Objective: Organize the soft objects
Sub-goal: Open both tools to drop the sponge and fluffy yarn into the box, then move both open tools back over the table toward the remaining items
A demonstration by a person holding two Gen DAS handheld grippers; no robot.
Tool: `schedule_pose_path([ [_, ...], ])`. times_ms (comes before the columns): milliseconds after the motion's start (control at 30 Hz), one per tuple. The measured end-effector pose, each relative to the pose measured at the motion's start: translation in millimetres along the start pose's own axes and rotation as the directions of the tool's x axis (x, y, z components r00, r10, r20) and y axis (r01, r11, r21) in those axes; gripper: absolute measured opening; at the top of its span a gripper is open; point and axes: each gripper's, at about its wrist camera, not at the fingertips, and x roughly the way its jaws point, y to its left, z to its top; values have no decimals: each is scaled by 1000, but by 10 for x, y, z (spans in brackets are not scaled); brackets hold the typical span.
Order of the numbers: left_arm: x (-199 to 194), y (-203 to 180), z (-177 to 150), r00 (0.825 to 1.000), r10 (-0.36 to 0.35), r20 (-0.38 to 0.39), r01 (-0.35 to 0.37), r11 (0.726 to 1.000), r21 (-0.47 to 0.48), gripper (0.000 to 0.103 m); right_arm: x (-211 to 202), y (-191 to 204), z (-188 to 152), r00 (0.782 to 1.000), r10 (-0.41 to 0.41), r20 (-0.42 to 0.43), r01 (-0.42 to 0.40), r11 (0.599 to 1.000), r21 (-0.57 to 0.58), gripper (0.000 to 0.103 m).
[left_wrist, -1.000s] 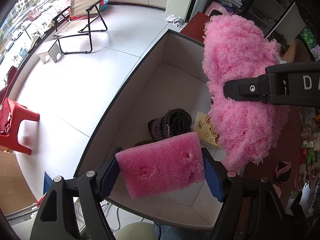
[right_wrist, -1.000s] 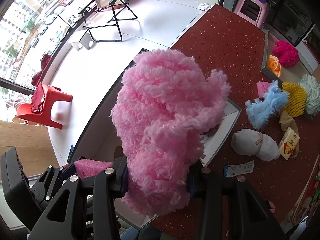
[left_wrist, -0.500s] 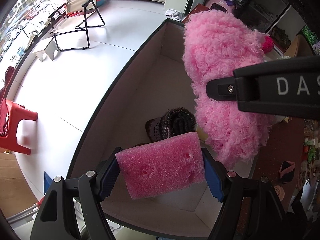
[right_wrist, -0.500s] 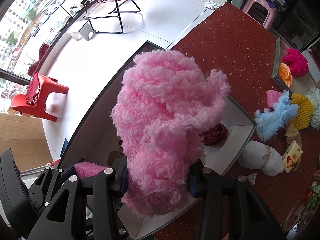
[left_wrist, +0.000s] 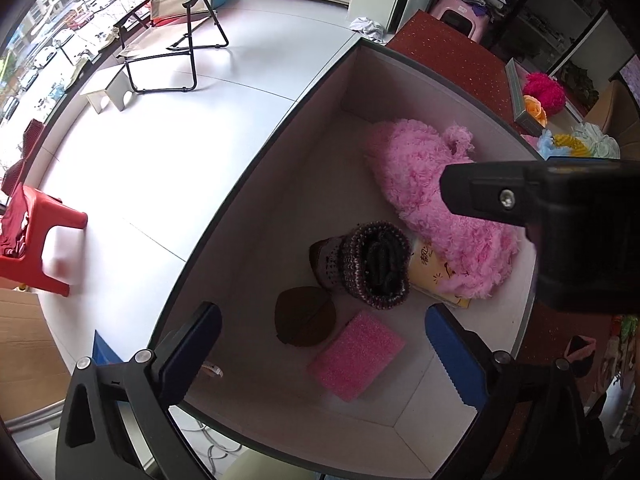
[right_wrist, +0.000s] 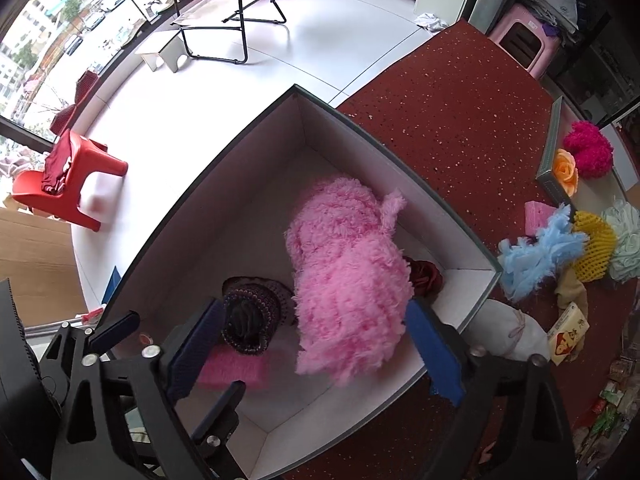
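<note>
The red speckled worktop point(right_wrist: 460, 128) is carrying a big open box point(right_wrist: 448, 208) with white inner walls, standing at the worktop's edge beside the pale floor. Inside the box, a fluffy pink plush piece point(right_wrist: 348, 272) is lying free on the bottom, partly covering a yellow tissue packet point(left_wrist: 434, 276) and resting against a dark red fabric flower point(right_wrist: 426, 276). Beside it a knitted dark cap point(left_wrist: 374, 264) is lying, then a brown leaf-shaped piece point(left_wrist: 304, 316), and near the front wall a pink foam sponge point(left_wrist: 356, 354) is lying flat. The right tool point(right_wrist: 316, 352) is hanging over the box, its jaws opening wide, with the plush piece below and between them but not pressed by the pads. The left tool point(left_wrist: 324, 344) is also pointing down into the box, its jaws opening wide, with the sponge lying loose beneath them. On the worktop to the right of the box, a white cloth bundle point(right_wrist: 508, 332), a light blue fluffy piece point(right_wrist: 536, 252), a yellow mesh ball point(right_wrist: 594, 246) and a magenta pompom point(right_wrist: 588, 154) are waiting.
</note>
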Motion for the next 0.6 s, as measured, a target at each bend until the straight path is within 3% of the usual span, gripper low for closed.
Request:
schedule_pose_path([
  [200,49,-60,-45,998,-25,-53,24,1000,-15,102,-152,-61,-111,999,-15,52,15,1000,7,103],
  [367,-18,-293,-67,999,-3,-48,6,998,55,102,-288,-269,-255,997,3,74,-9,997,76,103],
  [600,-117,-614,-43,998,-26,-49,32,992,124,102,-391,-706,-617,996,16,86,-33,979,201,103],
])
